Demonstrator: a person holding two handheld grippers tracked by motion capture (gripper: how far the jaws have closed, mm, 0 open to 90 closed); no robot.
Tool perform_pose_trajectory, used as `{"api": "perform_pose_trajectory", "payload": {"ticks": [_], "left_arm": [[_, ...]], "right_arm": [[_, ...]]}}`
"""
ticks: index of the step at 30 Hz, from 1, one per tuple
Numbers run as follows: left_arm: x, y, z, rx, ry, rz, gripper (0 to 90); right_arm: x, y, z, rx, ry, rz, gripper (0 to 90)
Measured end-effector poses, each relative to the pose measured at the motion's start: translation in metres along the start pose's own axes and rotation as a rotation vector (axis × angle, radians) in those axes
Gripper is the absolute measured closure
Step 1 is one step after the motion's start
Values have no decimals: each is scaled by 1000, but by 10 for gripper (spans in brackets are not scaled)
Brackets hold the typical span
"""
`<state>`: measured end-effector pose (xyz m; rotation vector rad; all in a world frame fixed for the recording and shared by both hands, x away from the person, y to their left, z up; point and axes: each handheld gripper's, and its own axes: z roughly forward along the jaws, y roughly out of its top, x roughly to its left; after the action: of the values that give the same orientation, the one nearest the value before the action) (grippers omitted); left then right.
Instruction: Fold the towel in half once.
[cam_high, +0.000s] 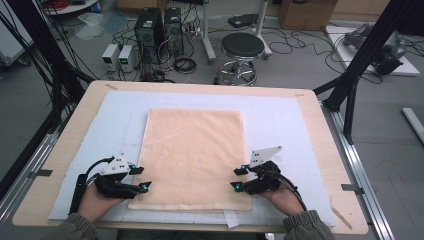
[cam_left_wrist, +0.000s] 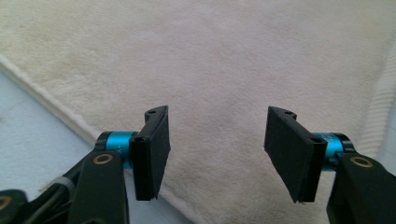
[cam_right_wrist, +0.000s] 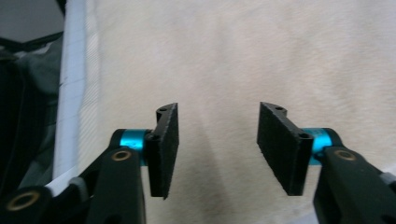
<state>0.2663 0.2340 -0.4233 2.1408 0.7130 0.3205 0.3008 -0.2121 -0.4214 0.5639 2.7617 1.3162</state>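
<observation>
A cream towel (cam_high: 192, 157) lies flat on a pale blue mat (cam_high: 280, 120), folded into a tall rectangle. My left gripper (cam_high: 141, 178) hovers at the towel's near left edge, and its jaws stand apart. In the left gripper view the left gripper (cam_left_wrist: 217, 154) has only towel pile (cam_left_wrist: 210, 70) behind the gap, nothing between the pads. My right gripper (cam_high: 237, 178) is at the towel's near right edge, also with jaws apart. The right gripper (cam_right_wrist: 217, 149) looks across the towel (cam_right_wrist: 243, 60) with an empty gap.
The mat covers a wooden table (cam_high: 325, 150) with rounded corners. Beyond the far edge stand a black stool (cam_high: 242, 50), two computer towers (cam_high: 159, 30) and loose cables on the floor. Black frame legs (cam_high: 365, 60) rise at the right. A white tag (cam_high: 231, 218) sticks out at the front.
</observation>
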Motion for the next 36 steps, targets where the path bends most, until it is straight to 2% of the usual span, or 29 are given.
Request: {"api": "perform_pose_trajectory", "payload": {"ticks": [4, 11, 18, 20, 26, 31, 36], "left_arm": [[4, 1, 0, -11, 14, -16, 361], [13, 3, -3, -31, 47, -52, 311], [25, 12, -5, -76, 74, -90, 309], [29, 14, -4, -77, 79, -91, 309], [37, 21, 0, -89, 89, -127, 309], [45, 30, -1, -110, 99, -141, 313], [49, 34, -1, -99, 98, -133, 324]], "right_arm": [[-8, 1, -3, -28, -38, 35, 399], [-23, 7, -5, -32, -86, 89, 282], [-36, 17, -8, -42, -151, 85, 224], [-40, 20, -10, -50, -160, 103, 212], [-46, 30, -13, -36, -207, 90, 195], [-49, 38, -14, -36, -214, 96, 193], [-52, 45, -14, -29, -207, 94, 193]]}}
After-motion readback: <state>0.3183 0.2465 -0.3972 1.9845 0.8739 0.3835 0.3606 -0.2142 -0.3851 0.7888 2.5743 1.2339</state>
